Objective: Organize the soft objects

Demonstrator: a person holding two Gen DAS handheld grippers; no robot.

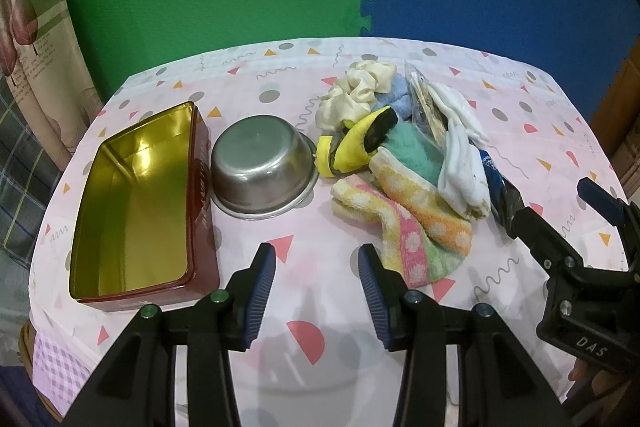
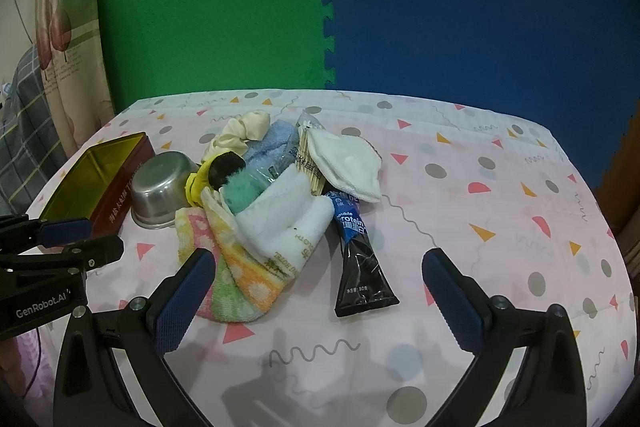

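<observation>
The left gripper (image 1: 316, 267) hovers with jaws apart and empty above the patterned tablecloth (image 1: 540, 131), just beside the striped towel (image 1: 416, 227). The right gripper (image 2: 318, 291) is also spread wide, holding nothing (a black tube (image 2: 360, 267) lies between its fingers). The soft pile sits right of the steel bowl (image 1: 260, 171) and gold-lined tin (image 1: 136, 211).

Even, moderately bright indoor light; soft shadows fall on the worktop (image 2: 460, 187) nearest the cameras (glare inside the gold tin (image 1: 132, 195)); fisheye bending, dark vignetted corners.
</observation>
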